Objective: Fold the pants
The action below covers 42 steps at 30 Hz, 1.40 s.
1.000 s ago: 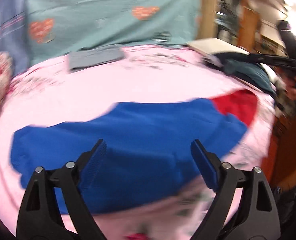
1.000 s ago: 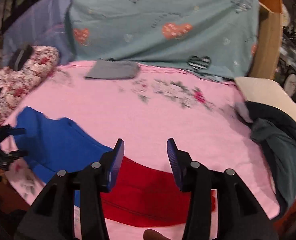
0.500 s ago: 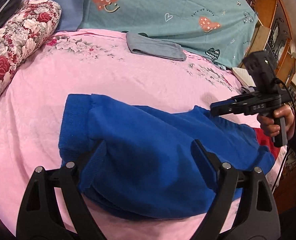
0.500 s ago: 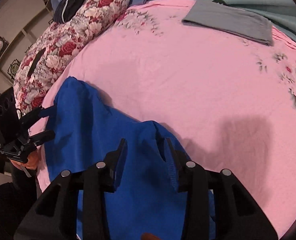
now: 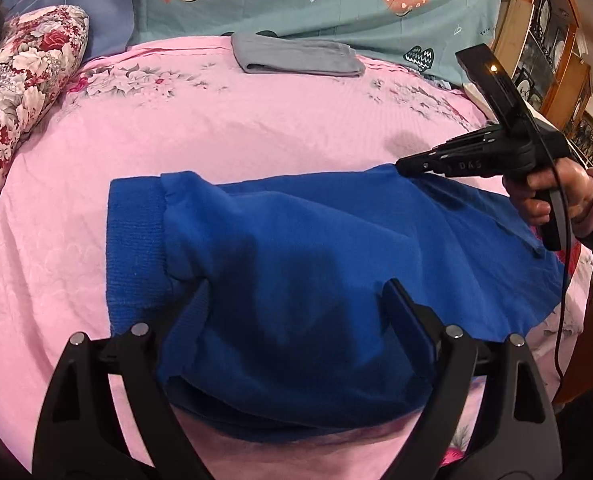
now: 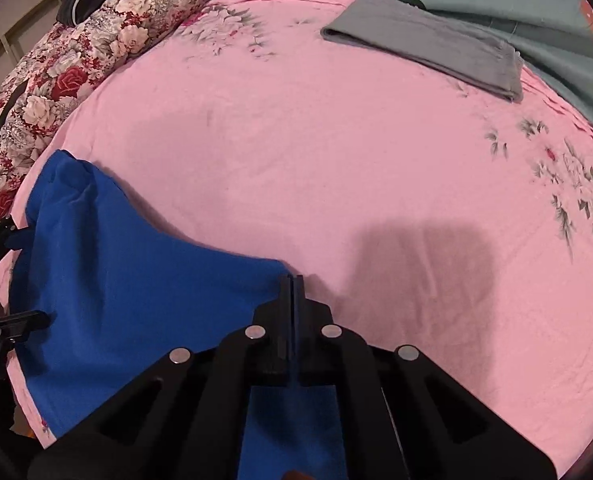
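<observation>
Blue pants (image 5: 308, 264) lying across the near edge of a bed under a pink sheet (image 5: 256, 128), at the grasp stage of a fold. In the left-wrist view, a floral pillow (image 5: 20, 80) sits at 10 o'clock and the ribbed waistband (image 5: 134, 240) forms the garment's 9 o'clock end. The left gripper (image 5: 296, 300) stands over the bunched near layer with its jaws spread wide, one on either side of the cloth and not pressing it, so this end is judged not yet taken. A folded grey garment (image 5: 296, 56) rests well apart at 12 o'clock, before a teal heart-print cover (image 5: 336, 0). At 3 o'clock the right gripper (image 5: 406, 166), carried in a hand (image 5: 552, 196), meets the far edge of the pants. The right-wrist view confirms this: the right gripper (image 6: 291, 280) has its jaws clenched, having just closed, with a thin blue edge pinched between them at the cloth's 3 o'clock corner. The next move probably calls for the left jaws to close on the waistband end, so both ends can be lifted together and laid over evenly.
</observation>
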Tool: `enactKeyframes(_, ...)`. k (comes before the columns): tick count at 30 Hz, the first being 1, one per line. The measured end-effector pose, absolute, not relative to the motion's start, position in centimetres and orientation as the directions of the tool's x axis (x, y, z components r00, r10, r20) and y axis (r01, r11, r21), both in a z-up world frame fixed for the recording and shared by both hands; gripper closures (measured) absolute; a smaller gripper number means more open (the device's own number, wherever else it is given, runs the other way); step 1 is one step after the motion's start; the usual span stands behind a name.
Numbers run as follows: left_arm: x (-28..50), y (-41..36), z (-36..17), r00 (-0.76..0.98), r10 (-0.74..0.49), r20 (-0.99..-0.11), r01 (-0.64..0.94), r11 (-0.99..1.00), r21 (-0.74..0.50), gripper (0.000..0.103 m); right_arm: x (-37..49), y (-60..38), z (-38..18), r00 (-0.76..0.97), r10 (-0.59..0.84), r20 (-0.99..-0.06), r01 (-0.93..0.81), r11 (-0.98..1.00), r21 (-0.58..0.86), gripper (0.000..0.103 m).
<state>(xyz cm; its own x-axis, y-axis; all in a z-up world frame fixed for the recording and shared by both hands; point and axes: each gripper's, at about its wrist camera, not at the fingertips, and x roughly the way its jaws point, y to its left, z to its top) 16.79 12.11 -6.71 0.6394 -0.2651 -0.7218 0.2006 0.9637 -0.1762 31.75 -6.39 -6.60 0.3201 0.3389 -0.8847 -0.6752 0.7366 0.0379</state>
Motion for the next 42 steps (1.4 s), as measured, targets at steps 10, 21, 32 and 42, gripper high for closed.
enactKeyframes(10,16.6,12.3,-6.0,0.637,-0.213,-0.741,0.193,0.975,-0.114,0.015,20.0,-13.0,-1.1,0.285,0.549,-0.785,-0.683,0.691,0.235,0.079)
enactKeyframes(21,15.6,11.5,-4.0,0.646,-0.052,-0.762,0.125,0.991,0.038,0.015,11.4,-25.4,-2.9,0.619,0.453,-0.642,-0.404,0.884,0.234,0.065)
enactKeyframes(32,16.8,6.8,-7.5,0.601,-0.045,-0.798,0.099,0.995,0.019,0.013,10.0,-38.0,-4.2,0.772,0.360,-0.524,-0.064,0.864,0.499,0.058)
enactKeyframes(42,13.6,-2.7,-1.3,0.672,-0.268,-0.691,0.314,0.947,-0.062,0.014,7.8,-47.3,-5.9,0.790,0.261,-0.555,0.207,0.738,0.642,0.040)
